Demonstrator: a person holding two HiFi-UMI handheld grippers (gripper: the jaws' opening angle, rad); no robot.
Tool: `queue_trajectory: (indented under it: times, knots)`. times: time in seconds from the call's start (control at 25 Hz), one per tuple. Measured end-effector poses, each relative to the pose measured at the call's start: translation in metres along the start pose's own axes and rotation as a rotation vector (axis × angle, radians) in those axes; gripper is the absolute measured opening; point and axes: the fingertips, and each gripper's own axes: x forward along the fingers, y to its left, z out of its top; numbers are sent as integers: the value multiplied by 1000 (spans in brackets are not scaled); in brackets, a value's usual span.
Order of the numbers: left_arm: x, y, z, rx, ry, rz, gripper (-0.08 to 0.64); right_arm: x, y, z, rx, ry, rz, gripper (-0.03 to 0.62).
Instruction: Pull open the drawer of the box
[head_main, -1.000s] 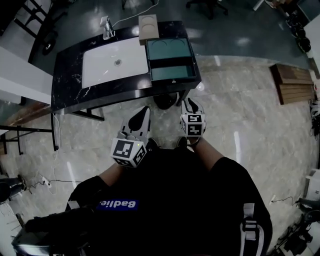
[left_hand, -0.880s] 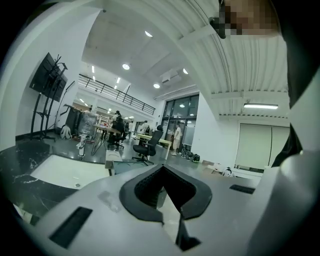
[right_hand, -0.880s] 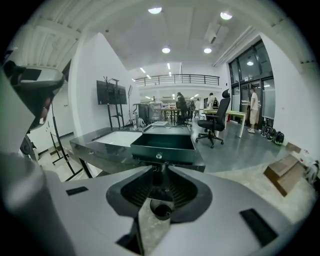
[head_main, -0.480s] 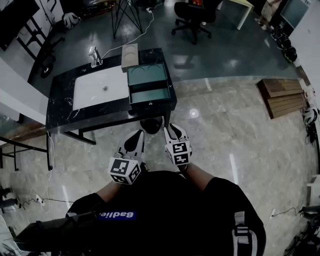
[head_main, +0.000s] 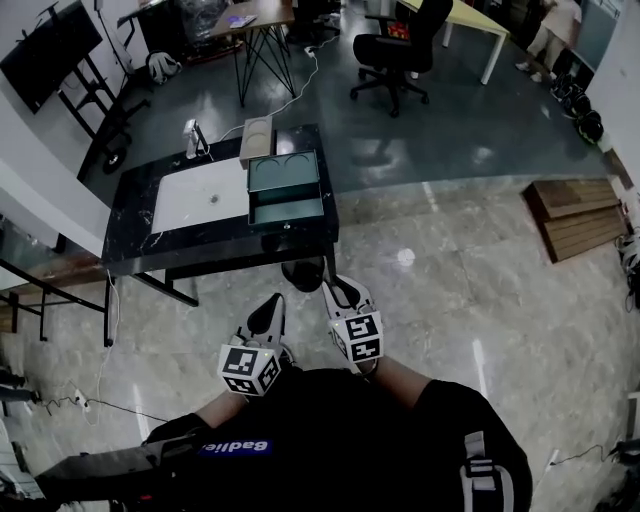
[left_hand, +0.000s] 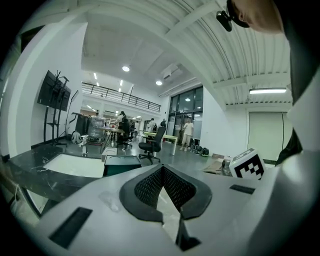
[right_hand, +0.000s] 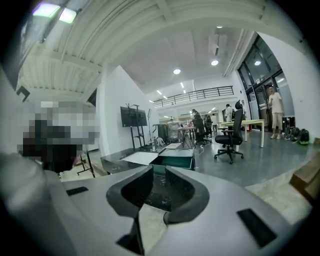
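Box (head_main: 284, 172): teal, rectangular, two round recesses in its top; stands at the right end of a black veined-stone table (head_main: 133, 218), well ahead of both grippers. Drawer (head_main: 287, 212): pulled out toward the person, teal inside; contents too small to tell. Beside the box, a flat white panel (head_main: 200, 197); behind it, a beige block (head_main: 257, 140) with a round recess. Left gripper (left_hand: 162, 169): mesh-textured pads pressed together, pinching nothing. Right gripper (right_hand: 159, 172): jaws spread, empty. Dark shirt (head_main: 350, 440): white lettering (head_main: 232, 447), possibly "Badlie"
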Motion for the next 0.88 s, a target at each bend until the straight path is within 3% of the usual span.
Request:
queue_trajectory:
  times: [0.2,0.4,0.88]
  knots:
    - [-6,-18,-4,33,18,19,-8,-30,21,25,13,-85,80,72]
    - [-5,-36,2,51,12,-9,-8,-58,40,51,-27,-174,130,72]
    - [-9,-22,24,84,-43,-122,-8,-66,66,85,-96,-233,77,71]
